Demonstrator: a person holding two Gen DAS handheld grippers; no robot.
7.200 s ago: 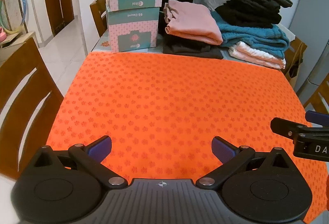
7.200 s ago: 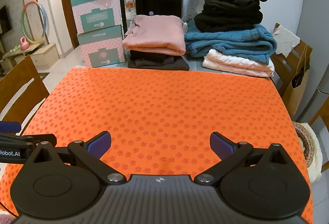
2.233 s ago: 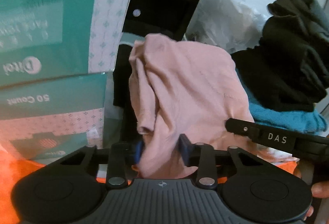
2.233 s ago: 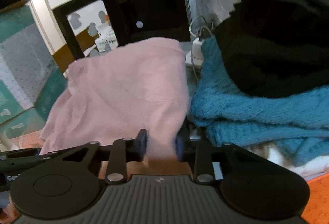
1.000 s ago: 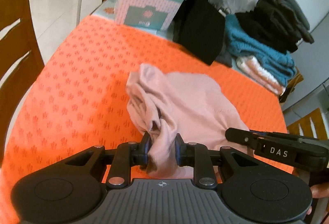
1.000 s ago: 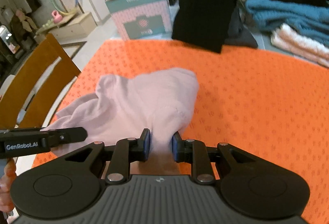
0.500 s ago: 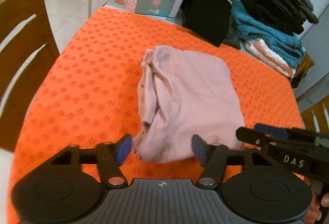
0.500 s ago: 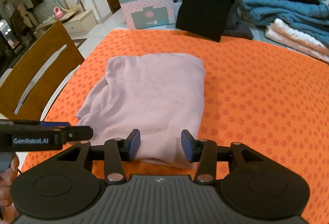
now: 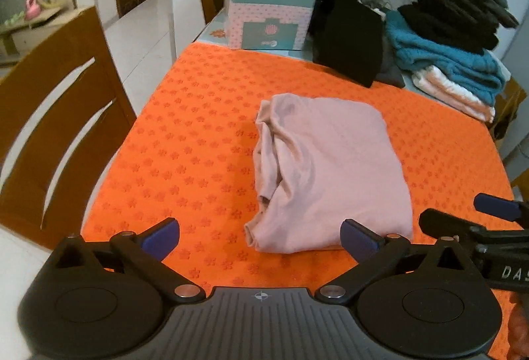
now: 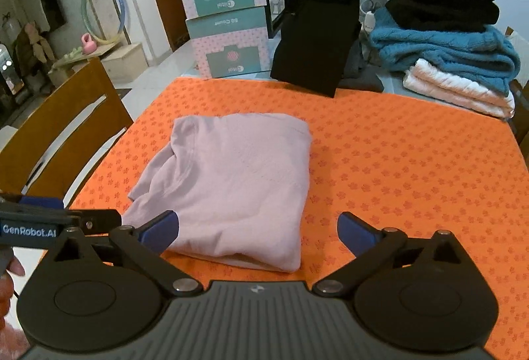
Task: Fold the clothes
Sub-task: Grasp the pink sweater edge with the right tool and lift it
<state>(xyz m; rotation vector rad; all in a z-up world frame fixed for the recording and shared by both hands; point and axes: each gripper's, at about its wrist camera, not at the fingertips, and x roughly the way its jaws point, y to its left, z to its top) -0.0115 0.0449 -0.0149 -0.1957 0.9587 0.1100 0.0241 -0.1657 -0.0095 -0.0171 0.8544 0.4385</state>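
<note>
Released since a second ago, pink garment lies mid-tabletop; left gripper and right gripper are opening, empty.

We cannot see the pink garment's near edge in full: the left gripper's blue fingertips cover part of it. The right gripper is cut off by the frame's right edge in the left wrist view. In the right wrist view, the hand at the left edge shows only partly. The print on the stacked boxes is too small for us to read fully.
</note>
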